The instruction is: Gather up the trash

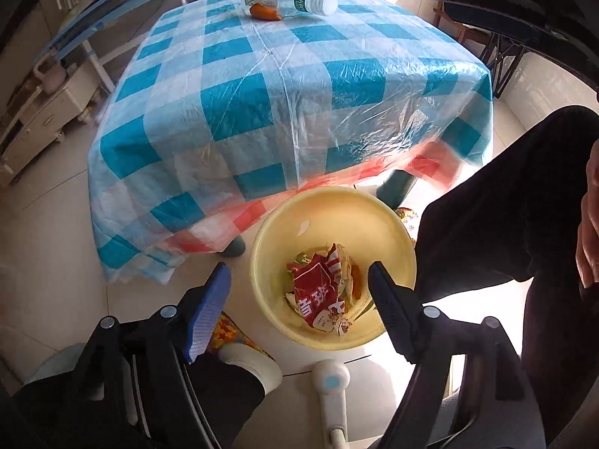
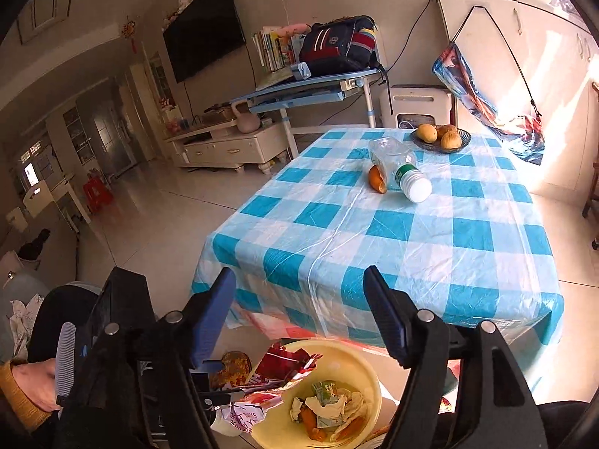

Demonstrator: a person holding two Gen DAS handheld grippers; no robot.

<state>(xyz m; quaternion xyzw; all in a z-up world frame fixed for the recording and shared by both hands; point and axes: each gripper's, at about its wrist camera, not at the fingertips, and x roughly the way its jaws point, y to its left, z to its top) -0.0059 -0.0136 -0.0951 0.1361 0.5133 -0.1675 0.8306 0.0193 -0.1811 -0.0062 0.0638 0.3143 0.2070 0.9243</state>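
Trash, as catalogued left to right, with the risk attached to each entry.

1. Left tongs (image 1: 299, 268): your tongs stood apart over the yellow bin (image 1: 262, 247), nothing between the pads. You carried nothing on this side.

2. Red wrapper (image 1: 318, 292): seen from the left wrist, it lay crumpled on top of the paper scraps and peel in the bin. Seen from the right wrist, it sat high against the bin's left rim, and you could not tell whether it had settled. Judged risk: a stiff, springy wrapper may have tipped over that rim onto the floor, beside your slippered foot (image 1: 239, 336).

3. Right tongs (image 2: 298, 272): apart as well and empty, aimed across the tabletop (image 2: 411, 232) toward what remained.

4. Orange peel (image 2: 376, 179): it rested on the far half of the tabletop, touching the bottle. Judged risk: small, curved and tucked against the bottle, it could have skidded on the slick plastic cover if you had closed on it carelessly.

5. Plastic bottle (image 2: 397, 166): empty, on its side, white cap toward you. Judged risk: round and light, it could have rolled off the pads, or toward the table edge, under a glancing touch.

6. Fruit bowl (image 2: 464, 138): whole fruit, just behind the bottle. Judged risk: not trash; a long reach could have knocked it.
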